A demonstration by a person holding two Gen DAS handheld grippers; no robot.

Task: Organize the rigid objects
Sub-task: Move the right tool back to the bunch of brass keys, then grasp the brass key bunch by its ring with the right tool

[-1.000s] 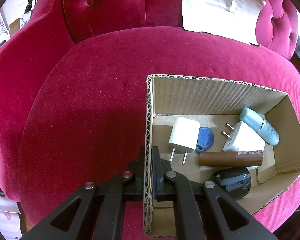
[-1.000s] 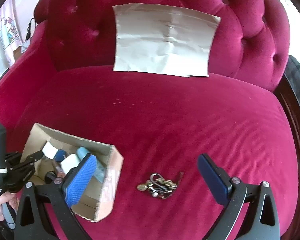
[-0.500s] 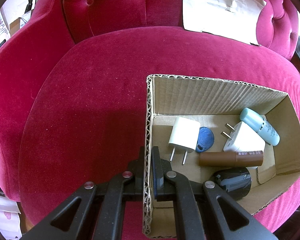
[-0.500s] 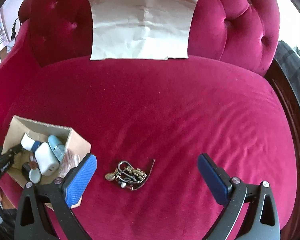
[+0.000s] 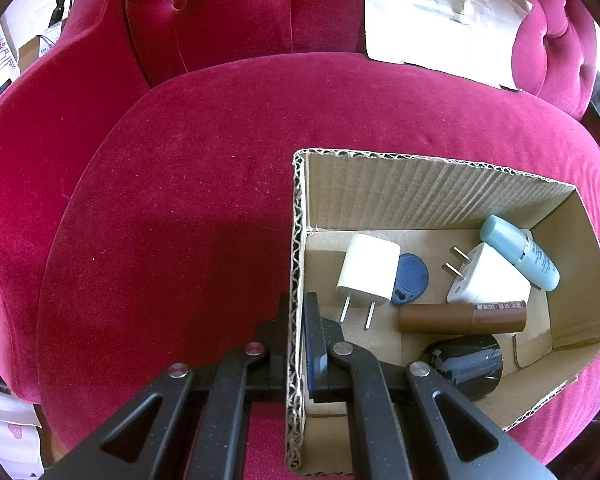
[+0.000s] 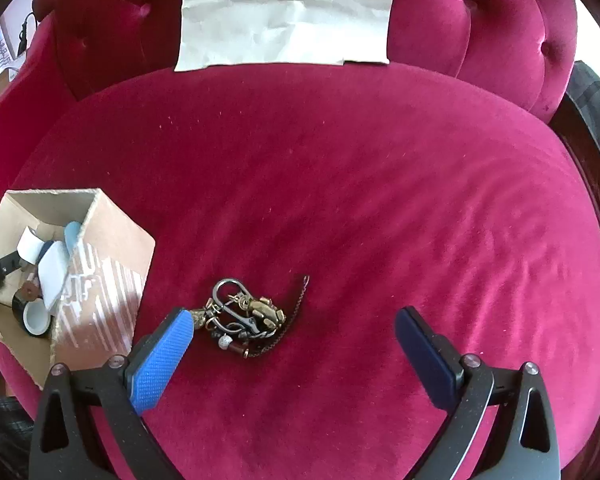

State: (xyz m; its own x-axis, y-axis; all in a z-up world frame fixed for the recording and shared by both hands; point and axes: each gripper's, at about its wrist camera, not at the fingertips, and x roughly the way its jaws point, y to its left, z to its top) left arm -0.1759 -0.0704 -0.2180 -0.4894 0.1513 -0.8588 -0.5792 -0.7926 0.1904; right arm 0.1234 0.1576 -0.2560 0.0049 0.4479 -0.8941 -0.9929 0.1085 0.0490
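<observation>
We see the keychain bunch [image 6: 246, 320] lying on the red sofa seat [image 6: 360, 200], at 3 o'clock of the cardboard box [image 6: 104, 256]. Our right claw [image 6: 294, 330] stands wide open around it, gripping nothing. Our left claw [image 5: 298, 320] is clamped on the cardboard box's wall, chargers and tubes inside.

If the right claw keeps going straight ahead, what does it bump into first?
Probably the red velvet cushion. The open right claw points down at it, with the tangled metal keychain bunch nearer its left pad; depth is unclear.

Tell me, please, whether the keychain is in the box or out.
Out: the keychain lies on the cushion, beside the box.
</observation>
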